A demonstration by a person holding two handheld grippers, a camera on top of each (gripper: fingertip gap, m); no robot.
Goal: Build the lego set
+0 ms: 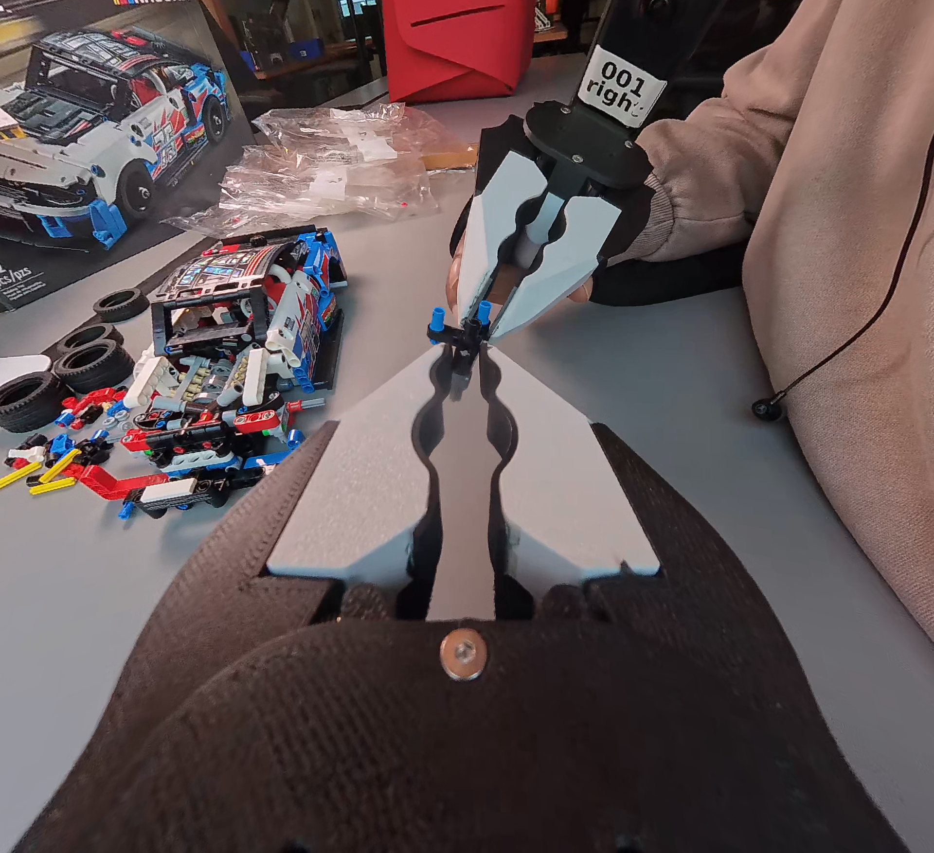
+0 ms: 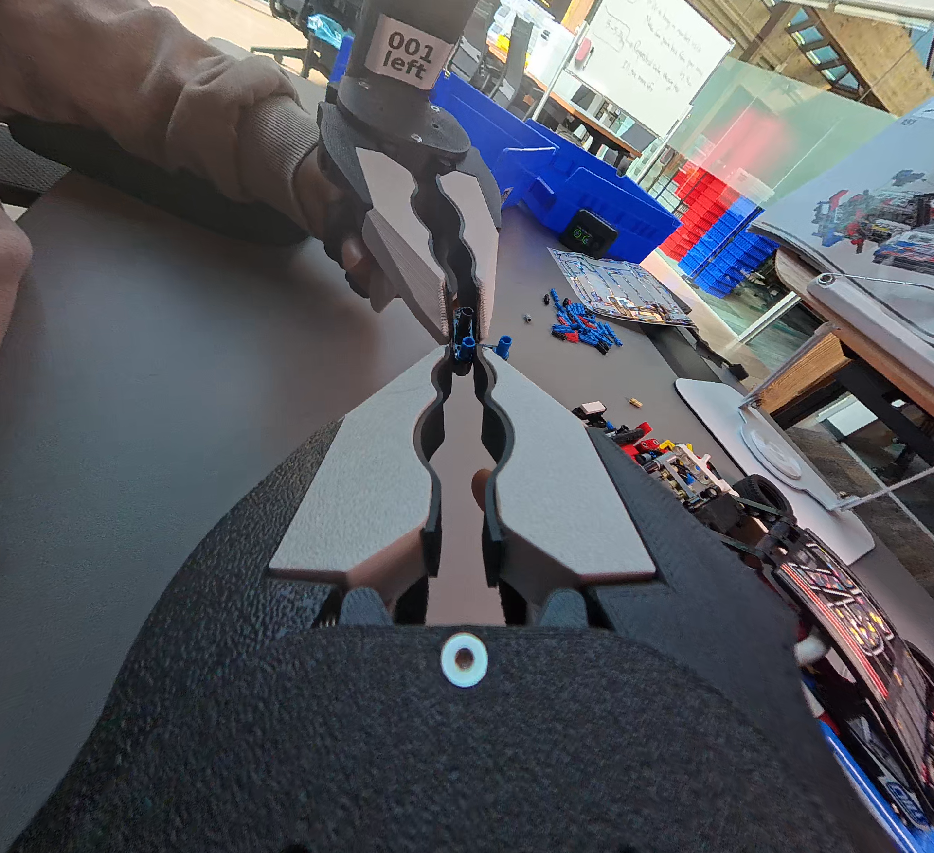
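Both hand-held grippers, left [image 1: 462,348] and right [image 2: 462,354], seemingly pinch one black-and-blue piece [image 1: 462,331] tip-to-tip.

Bench [image 1: 657,450]: grey, flat top. Resting on it: half-built model car [image 1: 252,323] with loose parts [image 1: 76,450] strewn just beside it; four black tyres [image 1: 86,359] near the car; set box [image 1: 101,121] standing upright; empty clear bags [image 1: 328,172]; red folded bag [image 1: 455,20]; heap of blue pins [image 2: 581,326]; sticker sheet [image 2: 616,288]; blue bins [image 2: 581,182]; bookstand base [image 2: 758,450].
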